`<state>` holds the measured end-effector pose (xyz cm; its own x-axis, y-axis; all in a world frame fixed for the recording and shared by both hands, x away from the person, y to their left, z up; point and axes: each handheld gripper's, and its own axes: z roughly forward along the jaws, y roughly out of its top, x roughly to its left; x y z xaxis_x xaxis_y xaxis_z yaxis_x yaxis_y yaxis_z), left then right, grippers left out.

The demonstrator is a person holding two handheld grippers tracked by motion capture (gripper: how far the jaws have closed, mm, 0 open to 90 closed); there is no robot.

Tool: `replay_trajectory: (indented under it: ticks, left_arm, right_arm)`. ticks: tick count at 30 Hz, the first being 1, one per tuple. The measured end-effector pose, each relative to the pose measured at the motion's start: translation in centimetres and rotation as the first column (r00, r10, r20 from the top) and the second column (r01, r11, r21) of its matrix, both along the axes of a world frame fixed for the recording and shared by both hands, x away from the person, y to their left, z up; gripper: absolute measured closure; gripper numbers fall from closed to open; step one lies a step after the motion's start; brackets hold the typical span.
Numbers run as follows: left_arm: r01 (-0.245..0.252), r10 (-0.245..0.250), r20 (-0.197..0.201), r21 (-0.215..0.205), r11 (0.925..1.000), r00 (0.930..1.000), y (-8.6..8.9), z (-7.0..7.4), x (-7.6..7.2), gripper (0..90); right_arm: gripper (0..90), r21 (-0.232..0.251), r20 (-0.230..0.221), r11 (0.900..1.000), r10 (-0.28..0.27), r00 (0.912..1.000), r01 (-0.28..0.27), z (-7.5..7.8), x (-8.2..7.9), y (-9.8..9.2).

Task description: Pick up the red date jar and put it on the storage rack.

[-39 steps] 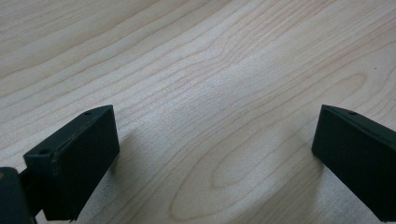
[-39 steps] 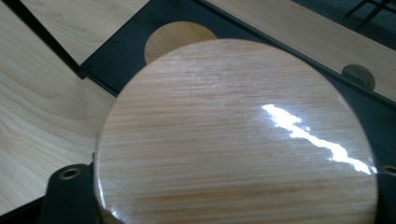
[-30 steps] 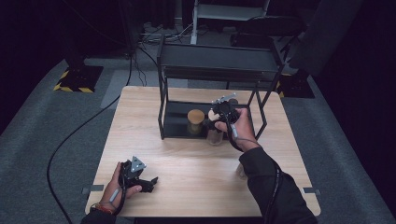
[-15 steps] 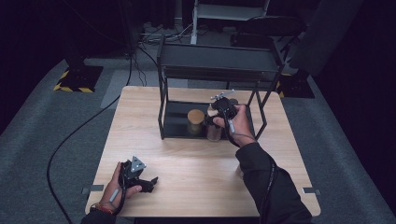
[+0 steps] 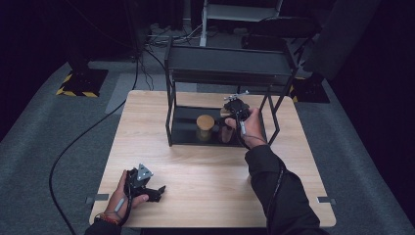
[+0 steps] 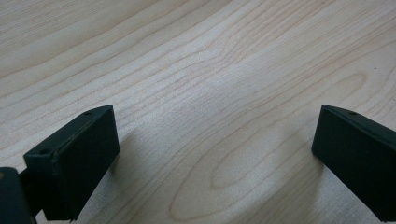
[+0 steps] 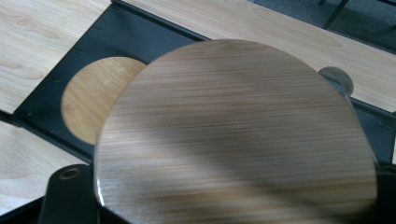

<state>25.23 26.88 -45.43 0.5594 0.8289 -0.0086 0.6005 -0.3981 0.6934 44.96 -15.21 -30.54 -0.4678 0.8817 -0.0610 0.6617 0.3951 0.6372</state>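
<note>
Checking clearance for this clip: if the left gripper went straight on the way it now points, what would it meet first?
The left gripper, open and holding nothing, points down at the light wooden tabletop. Bare wood lies between and ahead of its jaws, so it would probably meet the tabletop first.

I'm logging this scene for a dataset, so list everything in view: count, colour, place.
Table: one, light wood, centre.
Shelf rack: one, black metal, two-tiered, at the table's far side.
Standing jar: one, wooden lid, on the rack's lower tray, left.
Held jar: one, wooden lid, above the lower tray, beside the standing jar.
Cables: black, on the grey carpet, left.
Left gripper: black, open, low over the table's near left.
Right gripper: black, shut on held jar.
</note>
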Motion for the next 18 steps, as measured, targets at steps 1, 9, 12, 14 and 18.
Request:
replay_trajectory:
  ticks: [1, 9, 12, 14, 18]
  left_arm:
    - [0.0, 0.0, 0.0, 0.0, 1.0, 1.0, 0.0, 0.0, 0.0, 0.5]
    - [0.0, 0.0, 0.0, 0.0, 1.0, 1.0, 0.0, 0.0, 0.0, 0.5]
    - [0.0, 0.0, 0.0, 0.0, 1.0, 1.0, 0.0, 0.0, 0.0, 0.5]
    - [0.0, 0.0, 0.0, 0.0, 1.0, 1.0, 0.0, 0.0, 0.0, 0.5]
    - [0.0, 0.0, 0.0, 0.0, 1.0, 1.0, 0.0, 0.0, 0.0, 0.5]
  right_arm:
    - [24.7, 0.003, -0.001, 1.0, -0.003, 1.0, 0.003, -0.1, 0.2, -0.1]
    - [24.7, 0.018, 0.0, 1.0, -0.018, 0.9998, 0.018, -0.7, 0.8, -0.6]
    - [24.7, 0.024, -0.005, 0.999, -0.023, 0.9997, 0.023, -0.8, 0.9, -0.6]
    - [24.6, 0.029, -0.012, 0.999, -0.023, 0.9997, 0.023, -0.8, 1.1, -0.7]
    - [24.6, 0.023, -0.014, 1.0, -0.018, 0.9997, 0.018, -0.7, 1.2, -0.5]
